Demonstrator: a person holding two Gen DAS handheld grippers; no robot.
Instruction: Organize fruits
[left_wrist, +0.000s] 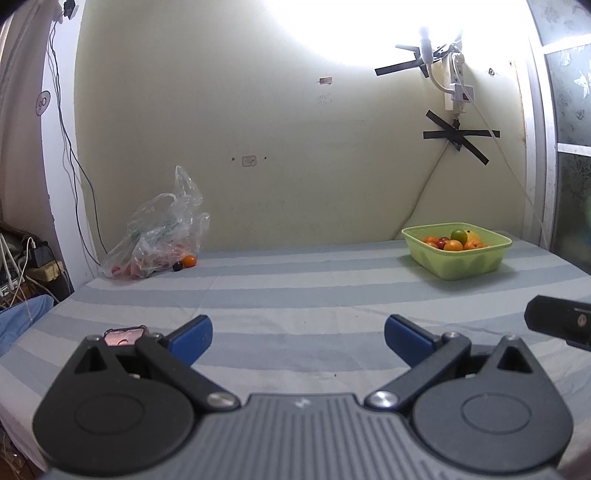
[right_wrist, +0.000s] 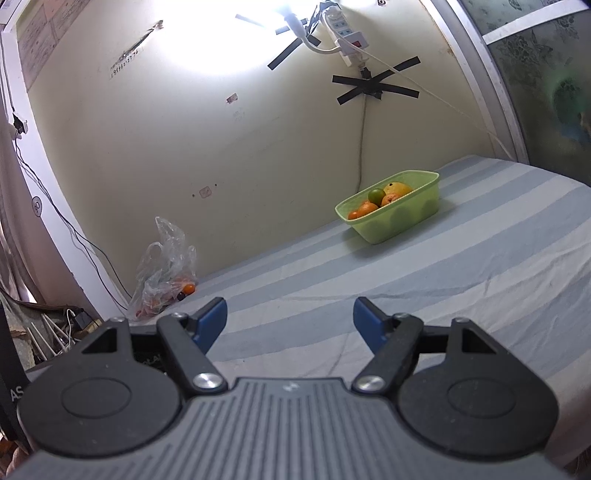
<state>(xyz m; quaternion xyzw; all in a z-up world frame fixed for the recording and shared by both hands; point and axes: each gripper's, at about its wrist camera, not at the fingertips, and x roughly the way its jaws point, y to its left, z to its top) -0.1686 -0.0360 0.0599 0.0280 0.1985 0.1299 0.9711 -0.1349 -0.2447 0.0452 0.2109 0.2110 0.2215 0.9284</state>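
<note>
A light green basket (left_wrist: 472, 262) stands at the far right of the striped bed, holding several fruits: oranges, a green one, a yellow one. It also shows in the right wrist view (right_wrist: 402, 218). A clear plastic bag (left_wrist: 162, 236) lies at the far left against the wall with fruit inside; an orange (left_wrist: 190, 261) and a dark small fruit (left_wrist: 178, 266) sit at its mouth. The bag also shows in the right wrist view (right_wrist: 166, 269). My left gripper (left_wrist: 298, 334) is open and empty above the near bed. My right gripper (right_wrist: 290, 317) is open and empty.
The bed has a grey and white striped sheet (left_wrist: 295, 295). Cables and chargers hang off the left edge (left_wrist: 33, 258). A power strip and taped cords hang on the wall (left_wrist: 456, 88). The right gripper's body shows at the left view's right edge (left_wrist: 557, 321).
</note>
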